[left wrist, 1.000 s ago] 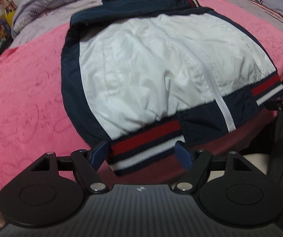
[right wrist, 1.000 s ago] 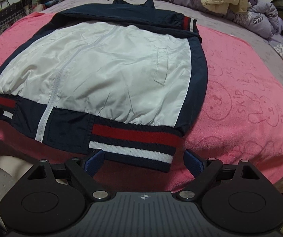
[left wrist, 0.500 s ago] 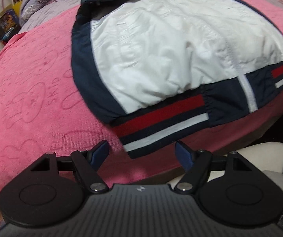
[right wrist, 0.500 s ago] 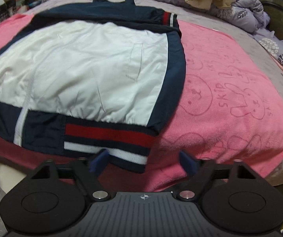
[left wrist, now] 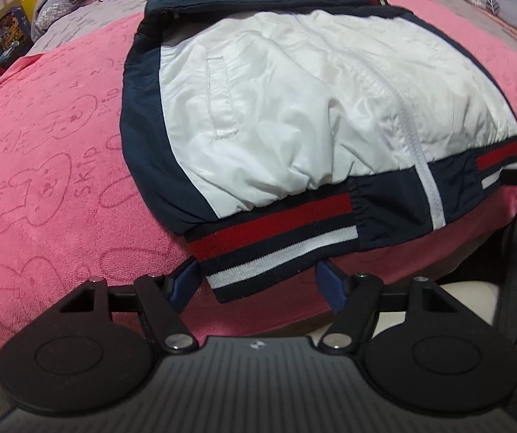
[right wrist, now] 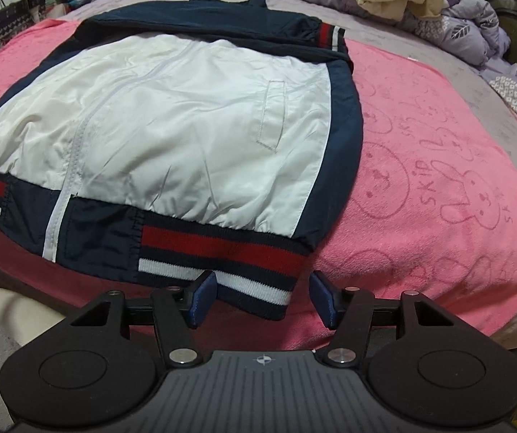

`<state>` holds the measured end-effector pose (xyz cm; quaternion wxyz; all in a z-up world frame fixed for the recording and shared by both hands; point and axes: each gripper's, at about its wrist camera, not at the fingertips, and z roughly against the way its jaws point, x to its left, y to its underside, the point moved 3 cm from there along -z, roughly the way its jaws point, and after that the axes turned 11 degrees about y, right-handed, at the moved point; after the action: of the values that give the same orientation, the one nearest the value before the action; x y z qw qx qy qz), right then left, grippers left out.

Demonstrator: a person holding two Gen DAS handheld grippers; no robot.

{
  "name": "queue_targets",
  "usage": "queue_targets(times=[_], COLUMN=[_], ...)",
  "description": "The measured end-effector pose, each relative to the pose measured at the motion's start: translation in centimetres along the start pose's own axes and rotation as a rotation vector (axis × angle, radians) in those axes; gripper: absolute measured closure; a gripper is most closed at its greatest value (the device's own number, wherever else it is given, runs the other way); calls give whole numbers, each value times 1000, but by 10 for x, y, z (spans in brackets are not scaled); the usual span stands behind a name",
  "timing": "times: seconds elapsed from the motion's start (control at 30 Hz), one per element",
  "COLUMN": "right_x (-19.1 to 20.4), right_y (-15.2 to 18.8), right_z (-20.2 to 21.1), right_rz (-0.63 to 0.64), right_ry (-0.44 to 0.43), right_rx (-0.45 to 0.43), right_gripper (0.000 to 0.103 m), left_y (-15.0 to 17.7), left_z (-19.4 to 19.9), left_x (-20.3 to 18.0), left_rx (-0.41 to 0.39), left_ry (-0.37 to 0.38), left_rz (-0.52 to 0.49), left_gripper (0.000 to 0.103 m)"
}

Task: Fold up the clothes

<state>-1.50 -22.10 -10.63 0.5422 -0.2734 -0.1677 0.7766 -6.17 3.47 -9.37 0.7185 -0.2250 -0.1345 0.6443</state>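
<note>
Step in hand, as judged: seizing the striped hem. Each tong should close squarely on the full rib thickness near its own corner, so the fold lifts evenly. The jacket [left wrist: 312, 115] lies flat on the pink blanket [left wrist: 60, 180]. The left gripper [left wrist: 256, 281] and right gripper [right wrist: 263, 297] gape wide, holding nothing, each straddling the hem [right wrist: 222, 263].

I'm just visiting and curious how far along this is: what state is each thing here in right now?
Jacket: flat on the bed, zipped, sleeve folded across the top.
Striped hem: hangs at the bed's edge, not gripped.
Left gripper: jaws open, either side of the hem's corner.
Right gripper: jaws open around the hem.
Pink blanket: spread under the jacket.
</note>
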Motion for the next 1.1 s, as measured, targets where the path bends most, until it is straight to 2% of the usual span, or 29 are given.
queue_targets(times=[0.1,0.2,0.37,0.5,0.67,0.73,0.8,0.87,0.93,1.03,1.1], right_x=[1,3,6,4,3,5,4,0,-5,-10,-13], right_y=[1,3,7,11,11,11,12,11,11,9,5], right_z=[-4,-9,-4,-6,-18,-17,-14,-8,1,14,18], right_rz=[-15,-31,4,5,-69,-70,-66,-77,-90,-96,-101], right_ry=[-25,-41,-50,-66,-90,-83,-70,-66,-68,-50,-40], right_rx=[12,31,31,38,64,58,49,29,-1,-45,-64], right_gripper=[45,45,41,41,42,46,56,68,72,75,77], left_y=[-1,-1,-1,-2,-1,1,1,1,1,-1,-3], left_z=[2,3,12,13,5,3,6,10,15,20,25], left_x=[1,3,6,7,0,3,7,10,15,23,24], left_rx=[-10,-16,-44,-50,-21,-22,-38,-57,-77,-94,-106], left_ry=[3,-6,13,14,-22,-14,3,10,9,45,42], left_rz=[7,19,40,45,22,34,53,66,92,135,133], left_gripper=[34,41,47,49,48,49,54,68,81,82,84])
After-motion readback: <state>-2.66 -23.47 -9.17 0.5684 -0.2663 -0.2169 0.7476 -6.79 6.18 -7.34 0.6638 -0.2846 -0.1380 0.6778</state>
